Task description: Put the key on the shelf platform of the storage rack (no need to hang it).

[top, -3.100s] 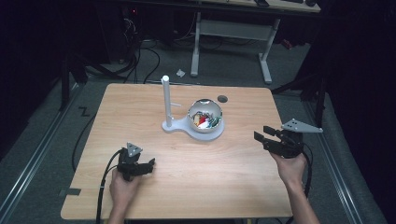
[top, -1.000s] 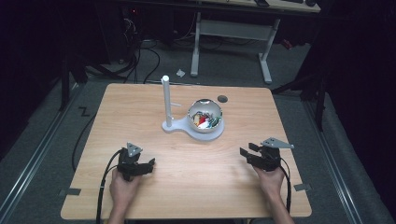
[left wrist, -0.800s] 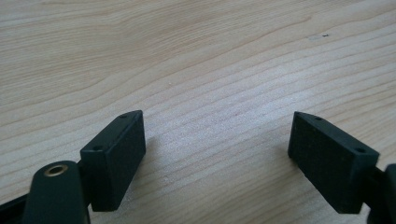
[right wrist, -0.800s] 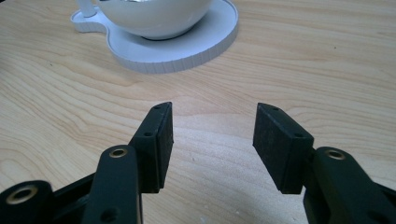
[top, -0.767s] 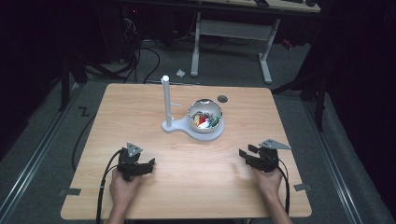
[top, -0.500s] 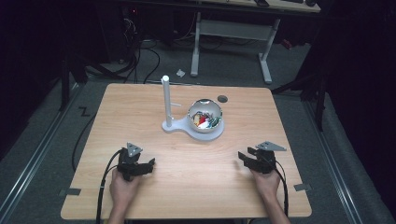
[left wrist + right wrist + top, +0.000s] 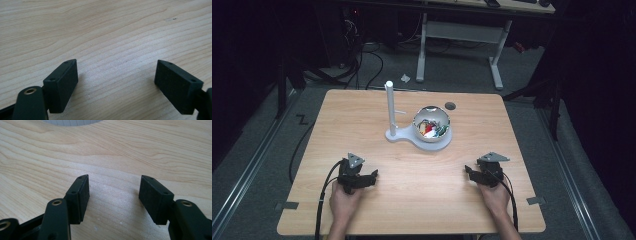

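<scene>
A person is sitting at a light wooden table (image 7: 362, 115), holding a black tool in each hand. The left tool (image 7: 371, 176) is resting low over the near left part of the table, its jaws spread wide with only bare wood between them. The right tool (image 7: 468, 171) is sitting over the near right part, its jaws parted somewhat less and gripping nothing. Well beyond both, near the table's middle, a shiny round bowl (image 7: 431, 124) of small colourful items is standing on a white base (image 7: 408, 139), just beside an upright white post (image 7: 389, 107).
</scene>
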A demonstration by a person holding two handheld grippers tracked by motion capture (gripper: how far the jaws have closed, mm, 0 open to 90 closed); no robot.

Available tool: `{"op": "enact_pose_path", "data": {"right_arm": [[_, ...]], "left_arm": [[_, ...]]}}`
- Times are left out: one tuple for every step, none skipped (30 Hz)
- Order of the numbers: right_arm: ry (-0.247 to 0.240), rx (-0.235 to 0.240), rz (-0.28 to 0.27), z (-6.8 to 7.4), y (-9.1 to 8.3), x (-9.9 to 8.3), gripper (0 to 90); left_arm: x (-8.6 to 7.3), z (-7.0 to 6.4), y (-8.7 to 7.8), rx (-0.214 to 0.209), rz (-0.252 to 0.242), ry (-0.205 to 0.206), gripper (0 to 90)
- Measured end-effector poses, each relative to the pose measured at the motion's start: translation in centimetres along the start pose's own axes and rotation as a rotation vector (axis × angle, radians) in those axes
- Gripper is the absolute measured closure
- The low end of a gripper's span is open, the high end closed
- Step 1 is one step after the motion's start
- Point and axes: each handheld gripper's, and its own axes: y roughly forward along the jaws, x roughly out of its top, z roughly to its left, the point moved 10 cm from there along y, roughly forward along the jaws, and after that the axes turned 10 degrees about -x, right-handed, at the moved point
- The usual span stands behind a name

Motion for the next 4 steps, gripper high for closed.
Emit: {"op": "enact_pose_path", "data": {"right_arm": [[0.000, -0.002, 0.000, -0.01, 0.00, 0.00, 41.4], [0.000, -0.002, 0.000, -0.02, 0.00, 0.00, 41.5], [0.001, -0.002, 0.000, -0.02, 0.00, 0.00, 41.4], [0.001, -0.002, 0.001, -0.01, 0.00, -0.01, 41.4]], "left_arm": [[0.00, 0.00, 0.00, 0.000, 0.000, 0.000, 19.3], [0.00, 0.00, 0.00, 0.000, 0.000, 0.000, 19.3], [0.00, 0.00, 0.00, 0.000, 0.000, 0.000, 19.3], [0.00, 0.00, 0.00, 0.000, 0.000, 0.000, 19.3]]}}
